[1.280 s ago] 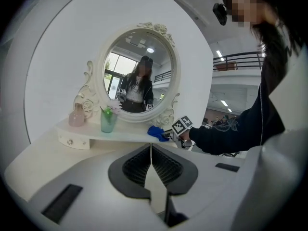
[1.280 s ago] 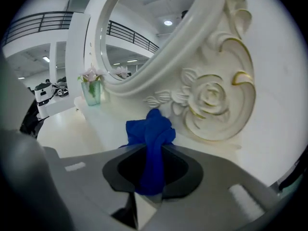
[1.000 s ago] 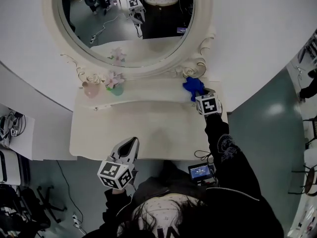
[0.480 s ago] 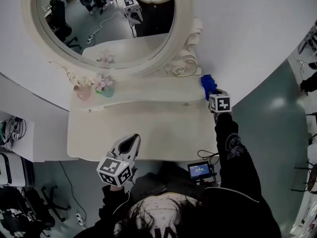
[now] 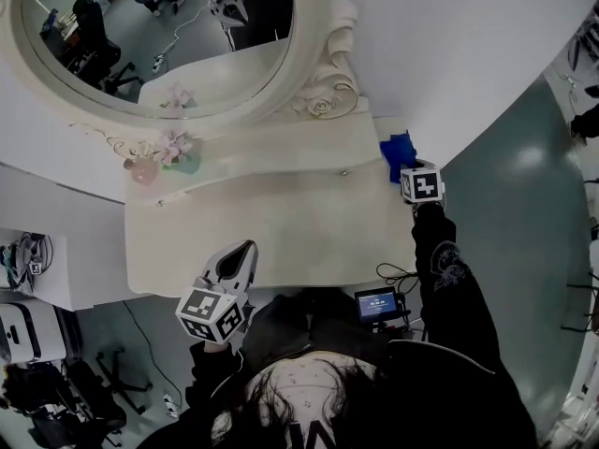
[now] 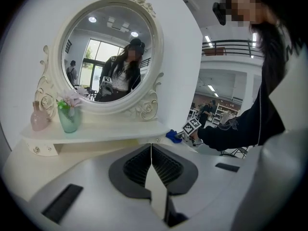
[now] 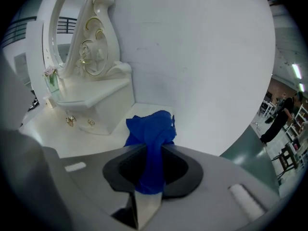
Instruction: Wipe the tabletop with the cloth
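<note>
Cloth (image 7: 150, 137) clamped in right gripper (image 7: 153, 150) fingers, beside shelf (image 7: 96, 97) and wall (image 7: 202, 66); left gripper (image 6: 151, 150) fingers together, empty.

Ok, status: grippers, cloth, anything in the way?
Right gripper shut on blue cloth, far right corner of tabletop. Left gripper shut, empty, at front edge. Vase and bottle up on shelf, out of the path.

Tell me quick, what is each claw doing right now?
Left claw: closed, holding nothing.
Right claw: closed on the blue cloth.
</note>
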Available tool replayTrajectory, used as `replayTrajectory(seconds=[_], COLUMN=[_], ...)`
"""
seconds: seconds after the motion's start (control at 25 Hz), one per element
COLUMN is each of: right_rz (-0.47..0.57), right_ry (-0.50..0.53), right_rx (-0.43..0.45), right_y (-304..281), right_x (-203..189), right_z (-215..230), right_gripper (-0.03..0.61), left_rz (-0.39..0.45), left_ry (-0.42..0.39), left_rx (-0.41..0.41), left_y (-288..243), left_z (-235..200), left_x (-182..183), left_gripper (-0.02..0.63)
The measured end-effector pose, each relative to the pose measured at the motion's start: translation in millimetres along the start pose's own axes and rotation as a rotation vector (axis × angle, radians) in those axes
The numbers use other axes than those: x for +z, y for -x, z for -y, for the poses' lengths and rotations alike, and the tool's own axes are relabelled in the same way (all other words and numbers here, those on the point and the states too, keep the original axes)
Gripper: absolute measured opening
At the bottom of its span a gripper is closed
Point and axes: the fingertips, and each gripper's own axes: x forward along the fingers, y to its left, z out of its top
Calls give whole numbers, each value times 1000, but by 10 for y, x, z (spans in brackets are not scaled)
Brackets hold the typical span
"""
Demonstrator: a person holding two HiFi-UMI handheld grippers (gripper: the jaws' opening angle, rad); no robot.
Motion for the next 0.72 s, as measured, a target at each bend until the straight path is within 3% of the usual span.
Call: replayTrajectory(seconds=[0.24,0.44,0.72], right_rz=[-40,-109,-23], right_ry=[-26,-75,-122], right_rx=[-77,-167,-239], right_y=[260,513,939], right_x=[-301,-589,-402], right_z=[366,627,380], right_gripper=[87,87,87], left_rz=[-4,4,30], left_ry=[-18,-4,23], left_rx=[-61,-65,-57], left_y=[-103,-28,231], left_z=[123,-36,-626], left_x=[45,32,-50], left_gripper=[2,2,2])
